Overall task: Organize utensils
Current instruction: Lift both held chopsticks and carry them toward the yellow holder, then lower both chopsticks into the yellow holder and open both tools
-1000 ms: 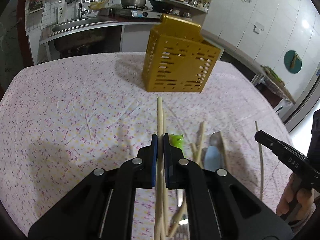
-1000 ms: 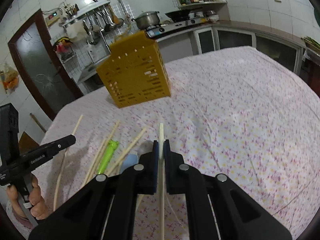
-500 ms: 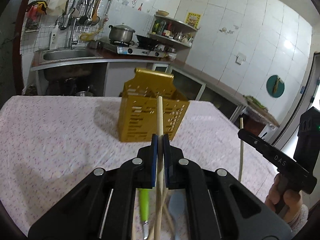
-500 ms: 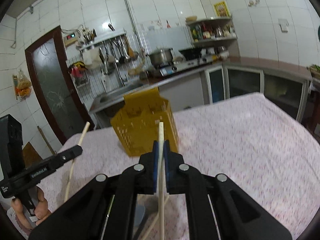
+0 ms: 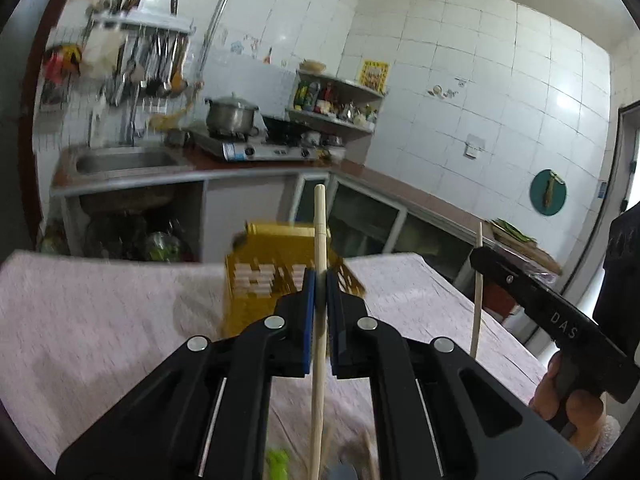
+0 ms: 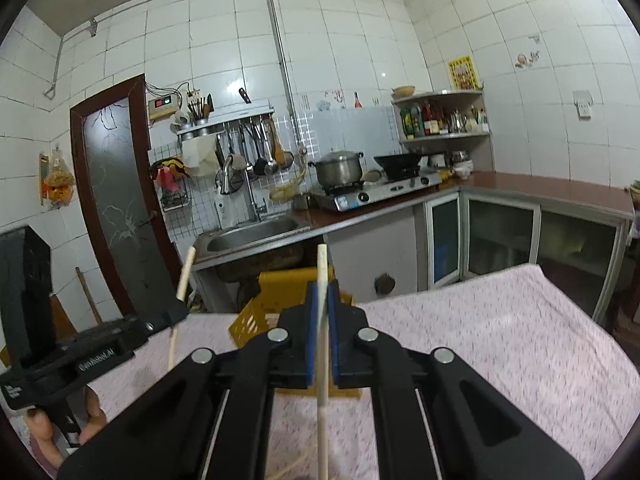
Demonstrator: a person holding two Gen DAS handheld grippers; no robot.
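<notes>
My left gripper [image 5: 319, 280] is shut on a wooden chopstick [image 5: 320, 224] that stands nearly upright between the blue pads. My right gripper [image 6: 322, 292] is likewise shut on a second chopstick [image 6: 322, 268]. Each gripper shows in the other's view: the right one [image 5: 478, 254] at the right edge with its stick [image 5: 477, 300], the left one [image 6: 178, 314] at the left with its stick [image 6: 185, 276]. The yellow slotted utensil basket [image 5: 256, 280] stands on the table beyond both grippers, partly hidden by the fingers, and its top edge [image 6: 288, 280] peeks out in the right wrist view. A green utensil [image 5: 278, 460] and other blurred pieces lie below.
The table carries a pink flowered cloth [image 5: 100, 320]. Behind it run a counter with a sink [image 6: 252, 236], a gas stove with a pot [image 6: 340, 168] and a wok, a rack of hanging ladles, a corner shelf of bottles [image 6: 440, 118], and a dark door [image 6: 116, 200].
Both grippers have risen and tilted up, each keeping its chopstick. The basket has dropped lower in both views and the loose utensils on the cloth have slipped almost out of sight.
</notes>
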